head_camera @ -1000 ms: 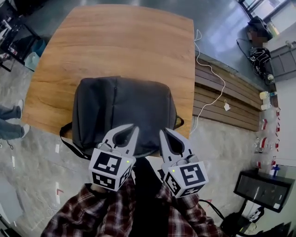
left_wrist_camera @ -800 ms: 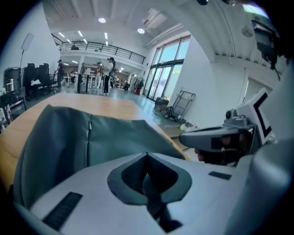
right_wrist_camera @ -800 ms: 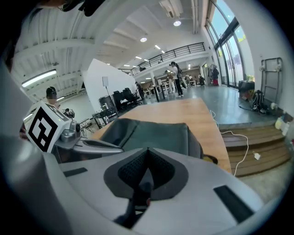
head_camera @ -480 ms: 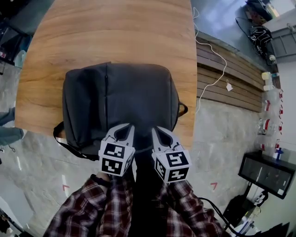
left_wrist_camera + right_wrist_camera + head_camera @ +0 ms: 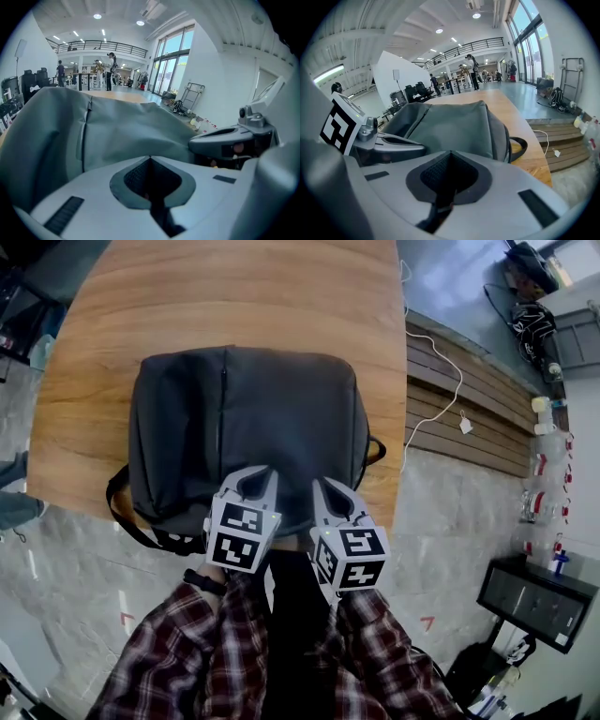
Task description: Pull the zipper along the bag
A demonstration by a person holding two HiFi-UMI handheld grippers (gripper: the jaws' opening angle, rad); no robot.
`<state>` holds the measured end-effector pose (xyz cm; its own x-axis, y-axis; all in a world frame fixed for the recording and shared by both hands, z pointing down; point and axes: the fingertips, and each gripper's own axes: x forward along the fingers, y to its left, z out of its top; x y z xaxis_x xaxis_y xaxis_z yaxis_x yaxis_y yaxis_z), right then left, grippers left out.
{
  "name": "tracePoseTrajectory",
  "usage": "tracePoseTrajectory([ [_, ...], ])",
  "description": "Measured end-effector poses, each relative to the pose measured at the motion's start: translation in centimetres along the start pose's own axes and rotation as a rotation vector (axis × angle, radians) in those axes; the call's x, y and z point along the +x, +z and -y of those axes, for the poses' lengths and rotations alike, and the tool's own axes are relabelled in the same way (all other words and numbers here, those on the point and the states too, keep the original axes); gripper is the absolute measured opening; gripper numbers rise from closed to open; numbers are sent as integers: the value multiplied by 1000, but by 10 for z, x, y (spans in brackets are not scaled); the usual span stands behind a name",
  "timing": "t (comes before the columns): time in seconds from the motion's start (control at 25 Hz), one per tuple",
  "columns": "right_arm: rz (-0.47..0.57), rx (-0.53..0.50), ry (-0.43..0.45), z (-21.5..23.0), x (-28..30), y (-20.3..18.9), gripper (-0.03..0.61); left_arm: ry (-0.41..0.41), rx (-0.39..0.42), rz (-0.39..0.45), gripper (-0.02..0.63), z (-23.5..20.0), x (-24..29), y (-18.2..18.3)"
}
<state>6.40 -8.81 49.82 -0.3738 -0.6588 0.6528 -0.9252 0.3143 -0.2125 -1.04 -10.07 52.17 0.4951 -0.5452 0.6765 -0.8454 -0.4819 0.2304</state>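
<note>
Dark grey fabric backpack (image 5: 244,418) lies flat at the near edge of the wooden table (image 5: 234,296), within reach of the left gripper (image 5: 262,476) and right gripper (image 5: 322,486), both clenched empty above its near end, probably poised to seek its zipper

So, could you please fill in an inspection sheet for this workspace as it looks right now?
Surface: brown wooden table, bare around the bag.
Job's things: dark grey fabric backpack lying flat, a zip line along its front, black strap hanging over the near edge.
Clutter: nothing seen.
Grippers: left gripper and right gripper both shut, holding nothing, at the backpack's near edge.
Cables: white cable trailing over the wooden steps right of the table.
Surroundings: grey floor; people far off.
</note>
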Motion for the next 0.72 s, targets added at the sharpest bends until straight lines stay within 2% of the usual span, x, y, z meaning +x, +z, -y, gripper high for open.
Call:
tracePoseTrajectory([
  [0.2, 15, -18, -5, 8, 18, 22, 11, -11, -34, 17, 11, -16, 12, 21],
  [0.36, 1, -52, 0, -3, 8, 31, 11, -27, -60, 35, 11, -19, 13, 27],
  [0.52, -82, 1, 74, -36, -10, 13, 15, -41, -87, 45, 11, -20, 11, 28],
  [0.72, -231, 64, 121, -64, -1, -21, 72, -93, -142, 73, 11, -24, 6, 32],
])
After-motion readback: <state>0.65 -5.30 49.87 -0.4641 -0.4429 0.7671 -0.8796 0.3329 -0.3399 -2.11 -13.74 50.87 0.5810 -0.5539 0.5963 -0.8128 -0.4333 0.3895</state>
